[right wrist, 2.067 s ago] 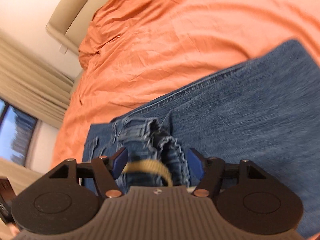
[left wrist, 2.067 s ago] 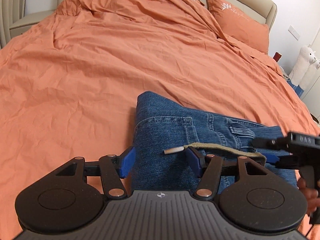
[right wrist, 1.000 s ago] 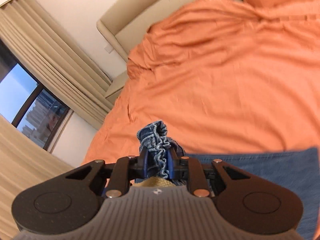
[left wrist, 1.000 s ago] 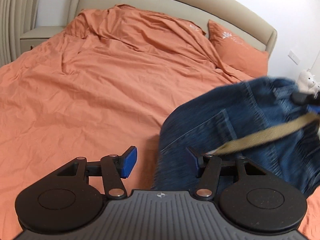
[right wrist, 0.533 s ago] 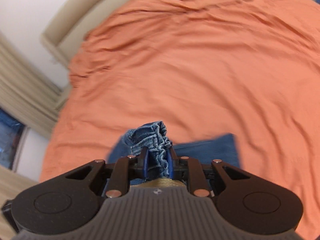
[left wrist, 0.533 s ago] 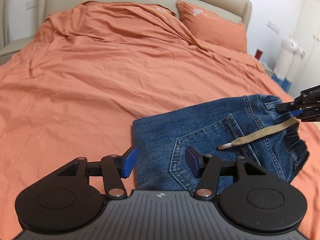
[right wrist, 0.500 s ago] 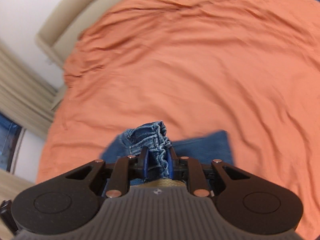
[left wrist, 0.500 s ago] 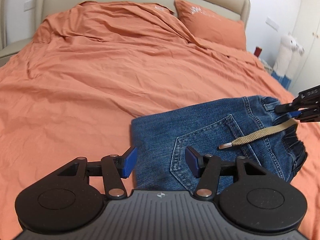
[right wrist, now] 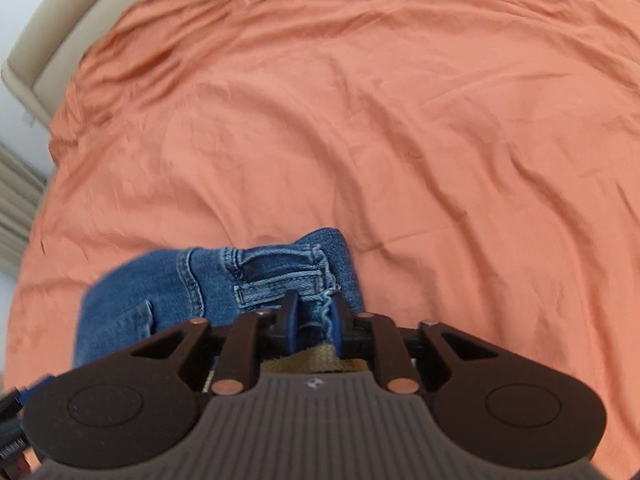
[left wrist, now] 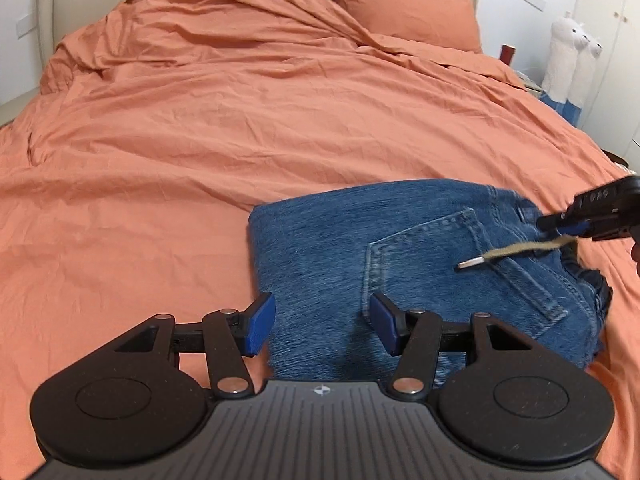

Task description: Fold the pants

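Note:
Folded blue jeans (left wrist: 340, 248) lie on the orange bed, back pocket up, in the left wrist view. My left gripper (left wrist: 322, 322) is open and empty, hovering over the near left part of the jeans. My right gripper (right wrist: 312, 316) is shut on the waistband of the jeans (right wrist: 256, 276); it shows in the left wrist view (left wrist: 560, 226) at the right edge. A tan drawstring (left wrist: 516, 250) with a metal tip hangs from the waistband across the pocket.
The orange duvet (left wrist: 240, 120) covers the whole bed. An orange pillow (left wrist: 404, 8) and beige headboard (left wrist: 52, 12) are at the back. White plush toys (left wrist: 568, 56) stand on the far right. Curtains (right wrist: 16, 200) are at the left.
My right gripper lifted the waistband, carried it over and has lowered it onto the bed, so the jeans now lie folded with the back pocket up. My left gripper stays open.

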Motion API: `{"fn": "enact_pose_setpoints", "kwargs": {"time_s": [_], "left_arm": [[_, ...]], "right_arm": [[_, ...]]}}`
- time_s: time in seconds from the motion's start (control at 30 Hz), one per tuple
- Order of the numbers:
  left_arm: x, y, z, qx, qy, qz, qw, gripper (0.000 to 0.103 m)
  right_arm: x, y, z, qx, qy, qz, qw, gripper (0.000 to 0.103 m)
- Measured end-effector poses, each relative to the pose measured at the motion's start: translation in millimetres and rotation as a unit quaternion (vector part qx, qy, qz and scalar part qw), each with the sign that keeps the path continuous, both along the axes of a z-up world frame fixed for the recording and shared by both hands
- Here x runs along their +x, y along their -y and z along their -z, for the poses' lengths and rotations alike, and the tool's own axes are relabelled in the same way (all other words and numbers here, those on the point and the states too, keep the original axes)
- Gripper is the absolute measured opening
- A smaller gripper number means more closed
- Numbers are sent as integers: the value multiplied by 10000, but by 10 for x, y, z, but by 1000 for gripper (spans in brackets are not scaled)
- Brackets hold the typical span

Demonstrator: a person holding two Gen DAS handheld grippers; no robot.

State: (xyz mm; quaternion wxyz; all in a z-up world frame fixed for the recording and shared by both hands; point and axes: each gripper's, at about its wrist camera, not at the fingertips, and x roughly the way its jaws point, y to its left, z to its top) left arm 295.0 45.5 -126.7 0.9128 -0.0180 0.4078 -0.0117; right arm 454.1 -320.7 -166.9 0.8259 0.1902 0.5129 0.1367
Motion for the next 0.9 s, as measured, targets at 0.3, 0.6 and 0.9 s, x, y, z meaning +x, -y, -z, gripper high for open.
{"fn": "enact_pose_setpoints", "kwargs": {"time_s": [0.3, 0.6, 0.9], "left_arm": [[-574, 83, -308, 238, 258, 347, 9988, 69], [-1147, 440, -106, 952, -283, 924, 9908, 78], [-1116, 597, 275, 1601, -531, 612, 9838, 75]], "right_arm": [[-1334, 685, -266, 1021, 751, 1404, 9820, 57], [-1508, 663, 301, 2319, 86, 1722, 9573, 45], [-1454, 639, 432, 2520, 149, 1551, 9551, 38]]}}
